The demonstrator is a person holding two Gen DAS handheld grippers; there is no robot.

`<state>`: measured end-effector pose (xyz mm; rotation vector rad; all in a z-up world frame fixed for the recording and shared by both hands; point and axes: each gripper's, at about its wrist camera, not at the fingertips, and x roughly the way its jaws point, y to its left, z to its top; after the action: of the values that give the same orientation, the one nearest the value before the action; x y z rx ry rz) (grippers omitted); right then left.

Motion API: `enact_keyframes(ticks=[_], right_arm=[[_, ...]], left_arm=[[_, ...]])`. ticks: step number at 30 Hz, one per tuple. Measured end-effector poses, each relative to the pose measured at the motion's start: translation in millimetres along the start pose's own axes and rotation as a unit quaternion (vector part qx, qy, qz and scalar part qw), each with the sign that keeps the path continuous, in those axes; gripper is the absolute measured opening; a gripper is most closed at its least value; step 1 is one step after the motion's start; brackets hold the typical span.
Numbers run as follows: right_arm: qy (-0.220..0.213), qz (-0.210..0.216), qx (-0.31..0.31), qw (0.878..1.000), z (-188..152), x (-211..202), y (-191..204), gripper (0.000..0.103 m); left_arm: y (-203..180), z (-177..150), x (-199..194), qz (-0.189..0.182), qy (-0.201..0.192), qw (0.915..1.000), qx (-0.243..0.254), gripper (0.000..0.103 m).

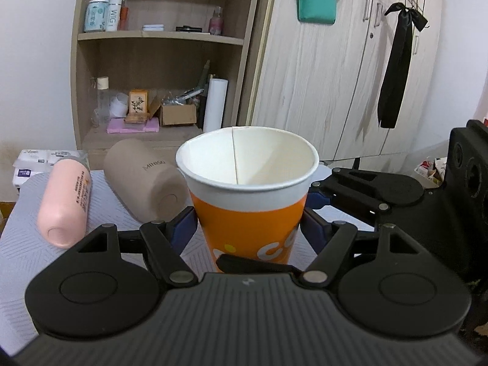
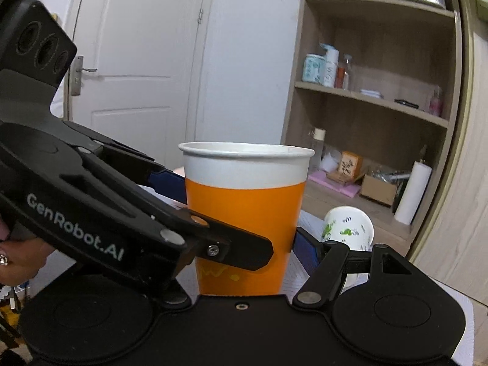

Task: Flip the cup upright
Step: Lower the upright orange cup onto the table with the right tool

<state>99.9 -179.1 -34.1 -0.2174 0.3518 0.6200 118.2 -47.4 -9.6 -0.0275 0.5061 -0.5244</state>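
An orange and white paper cup (image 1: 248, 201) stands upright, mouth up, over the pale patterned table (image 1: 18, 244). My left gripper (image 1: 248, 222) has its blue pads (image 1: 184, 224) against both sides of the cup's orange band. The cup also fills the middle of the right wrist view (image 2: 245, 201). My right gripper (image 2: 244, 244) stands around the cup; its right blue pad (image 2: 305, 245) is at the cup's side, and the left gripper's body (image 2: 91, 213) covers its left finger. Whether the right one presses the cup is unclear.
A pink bottle (image 1: 65, 201) and a beige MINISO bottle (image 1: 146, 180) lie on their sides at the table's left. A white cup with green print (image 2: 347, 225) lies on its side at the right. A wooden shelf unit (image 1: 158, 61) and wardrobe stand behind.
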Motion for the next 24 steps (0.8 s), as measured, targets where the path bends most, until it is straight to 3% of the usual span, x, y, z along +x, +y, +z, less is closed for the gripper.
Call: enact_keyframes(ticks=[9, 17, 21, 24], right_arm=[[-0.006, 0.013, 0.022, 1.0, -11.5, 2.0, -14.7, 0.076], [-0.004, 0.006, 0.021, 1.0, -12.5, 1.8, -13.9, 0.076], [0.005, 0.0, 0.014, 1.0, -13.3, 1.9, -12.4, 0.077], [0.007, -0.006, 0.002, 1.0, -14.5, 1.2, -10.5, 0.083]], left_arm=[[-7.5, -4.7, 10.0, -0.007, -0.005, 0.9996, 0.026, 0.073], [-9.2, -7.7, 8.0, -0.008, -0.012, 0.9997, 0.02, 0.074], [-6.4, -11.0, 6.4, -0.029, -0.012, 0.9995, 0.007, 0.076], [-6.7, -12.3, 4.5, -0.024, -0.018, 0.9995, 0.008, 0.079]])
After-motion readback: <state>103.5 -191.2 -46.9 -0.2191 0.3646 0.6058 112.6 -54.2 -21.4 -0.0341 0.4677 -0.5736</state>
